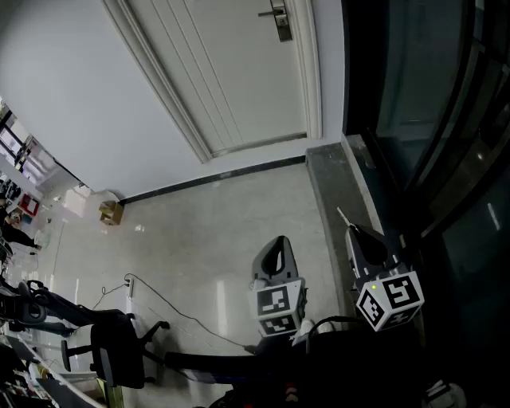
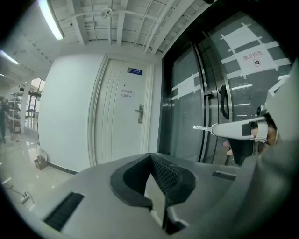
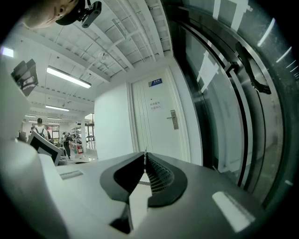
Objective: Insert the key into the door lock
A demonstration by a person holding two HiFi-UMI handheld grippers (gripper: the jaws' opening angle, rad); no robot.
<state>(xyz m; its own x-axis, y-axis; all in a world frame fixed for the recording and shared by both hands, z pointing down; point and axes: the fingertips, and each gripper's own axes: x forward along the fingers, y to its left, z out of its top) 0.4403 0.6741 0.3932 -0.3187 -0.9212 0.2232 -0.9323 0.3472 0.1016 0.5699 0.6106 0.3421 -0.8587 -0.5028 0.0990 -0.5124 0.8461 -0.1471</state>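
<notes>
Right gripper view: right hand-held gripper (image 3: 145, 158) clamps key (image 2: 201, 127); left hand-held gripper (image 2: 150, 156) closed, empty.

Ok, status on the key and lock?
Left tongs shut, empty. Right tongs shut on key. Lock far ahead on door, nothing in the way.

Left tool (image 2: 150, 156), jaws together, faces the white door (image 2: 117, 135) and its lock (image 2: 140, 113).
</notes>
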